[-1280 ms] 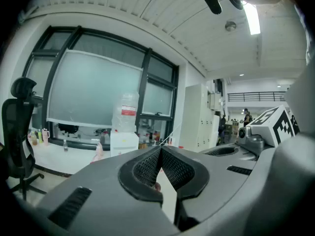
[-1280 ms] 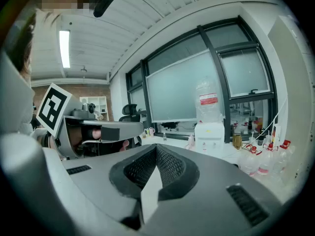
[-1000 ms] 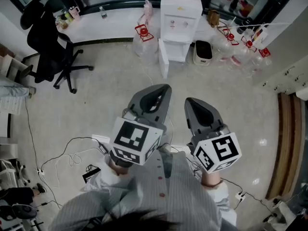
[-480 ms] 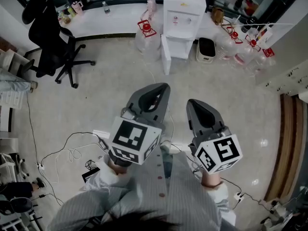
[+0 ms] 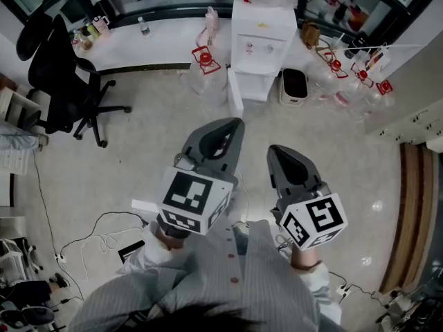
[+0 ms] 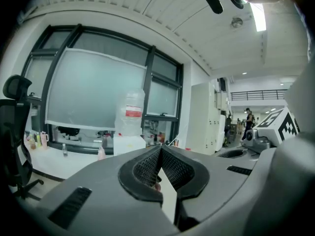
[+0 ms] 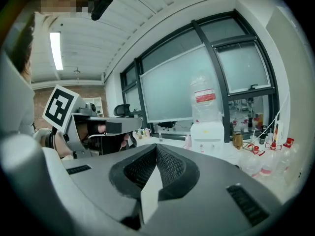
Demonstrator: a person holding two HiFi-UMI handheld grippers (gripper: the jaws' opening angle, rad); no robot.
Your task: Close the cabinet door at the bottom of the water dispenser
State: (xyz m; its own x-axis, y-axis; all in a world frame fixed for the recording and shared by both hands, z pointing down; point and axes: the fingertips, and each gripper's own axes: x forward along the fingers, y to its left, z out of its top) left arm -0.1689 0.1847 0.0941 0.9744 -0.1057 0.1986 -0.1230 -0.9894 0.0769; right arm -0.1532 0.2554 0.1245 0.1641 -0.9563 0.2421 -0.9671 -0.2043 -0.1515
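The white water dispenser (image 5: 261, 39) stands at the far wall with a clear bottle on top. Its bottom cabinet door (image 5: 235, 93) hangs open, swung out to the left of the dark opening. Both grippers are held out in front of the person, well short of the dispenser and touching nothing. My left gripper (image 5: 238, 124) is shut and empty, its pads meeting at the tips (image 6: 160, 149). My right gripper (image 5: 271, 150) is shut and empty too (image 7: 156, 146). The dispenser (image 6: 129, 144) shows beyond the left jaws, and the dispenser (image 7: 207, 132) beyond the right ones.
A black office chair (image 5: 64, 81) stands at the left. Large water bottles with red caps (image 5: 205, 66) flank the dispenser, several more (image 5: 349, 81) at the right. A small bin (image 5: 294, 85) sits beside it. Cables (image 5: 104, 234) lie on the floor near the person.
The view has drawn nearer to the dispenser and shifted, the chair sliding left. Both grippers keep their place before the body and stay shut.
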